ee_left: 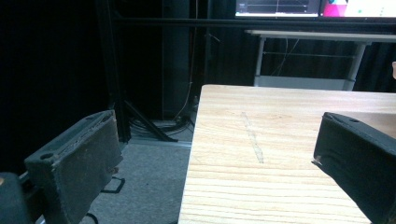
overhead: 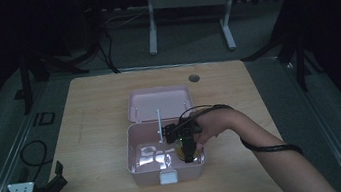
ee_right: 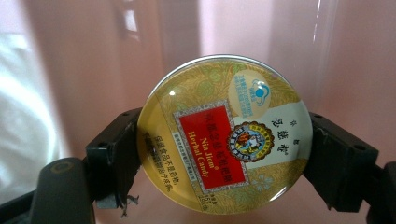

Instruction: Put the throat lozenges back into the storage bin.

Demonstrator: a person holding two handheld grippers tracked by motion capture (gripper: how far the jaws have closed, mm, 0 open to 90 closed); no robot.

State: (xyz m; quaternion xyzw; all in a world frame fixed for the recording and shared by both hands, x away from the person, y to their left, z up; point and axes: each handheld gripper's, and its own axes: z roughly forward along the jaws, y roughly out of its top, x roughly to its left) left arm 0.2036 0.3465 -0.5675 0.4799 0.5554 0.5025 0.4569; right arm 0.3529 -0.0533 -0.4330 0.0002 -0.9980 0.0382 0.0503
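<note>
A pink plastic box (overhead: pixel 141 168) stands open in the middle of the wooden table, its lid (overhead: pixel 159 102) laid back behind it. My right gripper (overhead: pixel 186 150) reaches down into the box's right side, shut on a round gold candy tin (ee_right: pixel 223 135) with a red label; the jaws press on the tin's left and right edges. The tin (overhead: pixel 182 149) hangs over the pink box floor (ee_right: pixel 93 93). My left gripper (overhead: pixel 52 186) rests at the table's front left corner, jaws wide apart, nothing between its fingers (ee_left: pixel 79 158).
A white latch (overhead: pixel 168 178) sits on the box's front wall, and a thin white rod (overhead: pixel 159 124) stands up inside it. A cable hole (overhead: pixel 194 78) marks the table's far side. Beyond it stands a desk frame (overhead: pixel 185 3); cables (overhead: pixel 32 153) lie on the floor at left.
</note>
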